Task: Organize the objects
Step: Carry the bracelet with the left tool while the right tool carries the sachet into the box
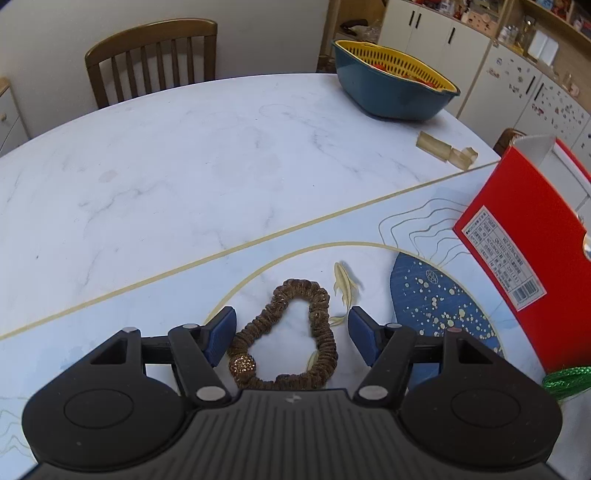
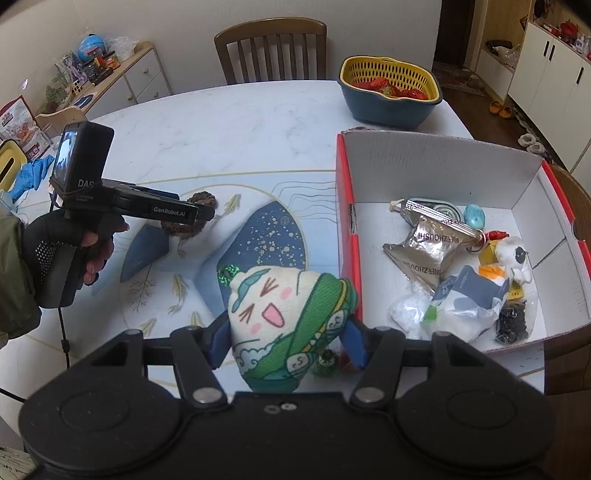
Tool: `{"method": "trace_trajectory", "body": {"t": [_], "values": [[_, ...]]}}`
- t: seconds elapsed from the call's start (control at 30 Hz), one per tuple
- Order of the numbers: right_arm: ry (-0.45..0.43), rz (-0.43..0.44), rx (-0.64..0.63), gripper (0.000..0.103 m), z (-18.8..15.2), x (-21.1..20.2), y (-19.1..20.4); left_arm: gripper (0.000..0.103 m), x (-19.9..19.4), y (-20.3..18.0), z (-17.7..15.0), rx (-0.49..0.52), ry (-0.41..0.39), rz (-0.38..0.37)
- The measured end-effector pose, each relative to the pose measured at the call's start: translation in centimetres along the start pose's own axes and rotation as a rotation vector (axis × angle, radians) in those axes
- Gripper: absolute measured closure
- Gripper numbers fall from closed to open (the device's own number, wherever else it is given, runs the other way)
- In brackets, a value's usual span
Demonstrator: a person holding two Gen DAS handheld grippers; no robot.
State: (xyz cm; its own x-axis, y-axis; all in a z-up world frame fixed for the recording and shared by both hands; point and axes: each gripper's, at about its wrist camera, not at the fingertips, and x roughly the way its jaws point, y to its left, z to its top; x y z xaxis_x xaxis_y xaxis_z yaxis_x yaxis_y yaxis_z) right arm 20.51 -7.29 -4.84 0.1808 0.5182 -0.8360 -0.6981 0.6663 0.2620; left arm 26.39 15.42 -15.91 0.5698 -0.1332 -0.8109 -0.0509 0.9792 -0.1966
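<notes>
Box (image 2: 436, 166) contents: right view only

A home dining room: marble table (image 1: 184, 155), wooden chair (image 1: 151, 55), strawberry basket (image 2: 391, 88); white cupboards (image 1: 436, 33).

Both cameras ride just behind their own fingers and look steeply down and forward across the marble counter (image 1: 184, 166). The left view sits close over a brown scrunchie (image 1: 291, 332), facing the far chair (image 1: 151, 55), with the red box (image 1: 517, 236) at its right edge. The right view sits farther right, looking into that box (image 2: 443, 166) from above and catching the left gripper (image 2: 207, 214) side-on. Both share the strawberry basket (image 2: 391, 92), chair and scrunchie.
</notes>
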Motion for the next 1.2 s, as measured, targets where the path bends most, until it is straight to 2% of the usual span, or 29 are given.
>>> {"method": "trace_trajectory", "body": {"t": [0.1,0.17,0.23,0.33,0.37,0.43,0.7,1.2], "values": [[0.001,-0.001,-0.001,0.044,0.1,0.1,0.1,0.038,0.1,-0.2,0.0,0.017,-0.004,0.007],[0.002,-0.002,-0.003,0.044,0.1,0.3,0.2,0.042,0.1,-0.3,0.0,0.027,-0.008,0.004],[0.003,0.000,0.000,0.044,0.1,0.3,0.3,0.056,0.0,-0.5,-0.1,0.042,-0.012,0.011],[0.006,0.002,0.000,0.044,0.1,0.3,0.3,0.071,-0.1,-0.7,0.0,0.063,-0.008,-0.003],[0.006,0.002,0.000,0.044,0.1,0.3,0.3,0.072,-0.1,-0.9,-0.1,0.075,-0.006,0.000],[0.004,0.003,0.001,0.044,0.1,0.3,0.1,0.084,-0.1,-1.2,-0.3,0.098,-0.004,0.003],[-0.019,0.014,0.006,0.044,0.3,-0.3,-0.3,0.088,-1.7,-1.6,-0.8,0.065,-0.005,0.001],[-0.086,0.055,-0.020,0.044,1.1,-3.3,-2.9,0.088,-9.9,-5.9,-1.2,0.011,-0.053,-0.091]]}}
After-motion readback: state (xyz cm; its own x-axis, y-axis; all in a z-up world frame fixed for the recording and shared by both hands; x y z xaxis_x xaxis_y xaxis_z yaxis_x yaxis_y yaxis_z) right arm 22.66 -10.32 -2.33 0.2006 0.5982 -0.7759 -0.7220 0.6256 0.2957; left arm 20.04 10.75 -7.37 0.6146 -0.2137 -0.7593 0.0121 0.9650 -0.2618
